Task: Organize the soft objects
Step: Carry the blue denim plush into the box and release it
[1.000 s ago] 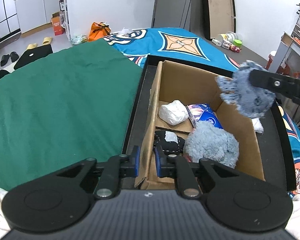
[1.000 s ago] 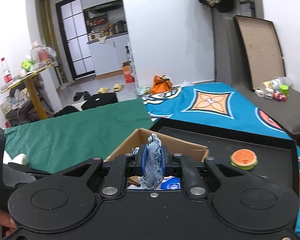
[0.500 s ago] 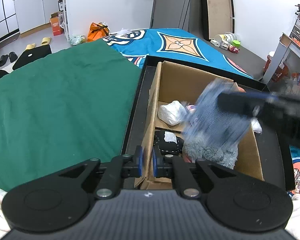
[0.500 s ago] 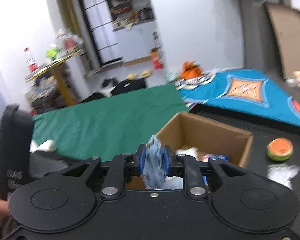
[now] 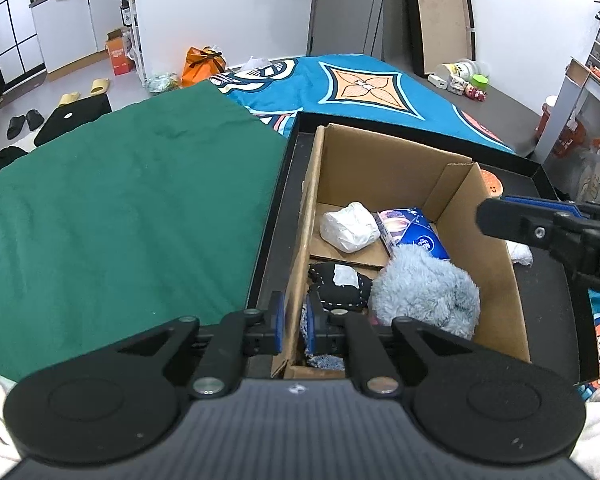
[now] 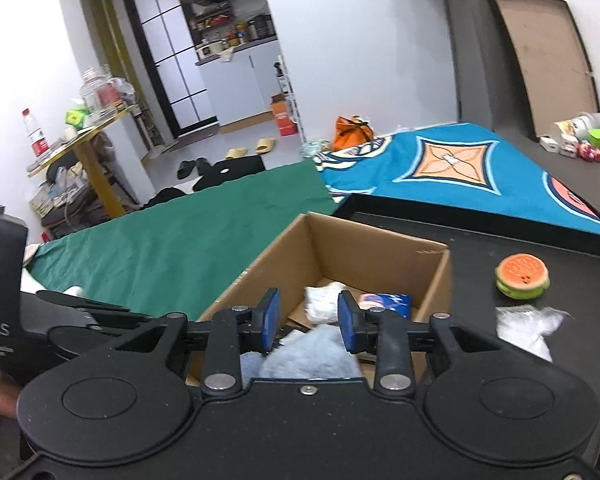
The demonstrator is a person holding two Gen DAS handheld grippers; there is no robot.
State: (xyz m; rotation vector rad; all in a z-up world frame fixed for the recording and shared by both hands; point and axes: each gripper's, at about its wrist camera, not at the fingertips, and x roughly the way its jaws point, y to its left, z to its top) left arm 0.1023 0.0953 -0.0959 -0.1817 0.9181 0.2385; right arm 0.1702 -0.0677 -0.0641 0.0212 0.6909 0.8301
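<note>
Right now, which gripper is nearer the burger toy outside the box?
Right. The right gripper hovers open over the cardboard box beside the burger toy; the left gripper clamps the box's opposite wall.

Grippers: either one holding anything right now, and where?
Left gripper is shut on the box's near-left wall, at the top edge. Right gripper holds nothing: its jaws have just been opening, and the fluffy blue cloth lies in the box.

The right gripper's (image 6: 308, 316) body hides the near part of the cardboard box (image 6: 364, 248), an orange burger toy (image 5: 493, 185) peeks from behind its far wall, and a white bag (image 6: 528, 326) is blurred.
</note>
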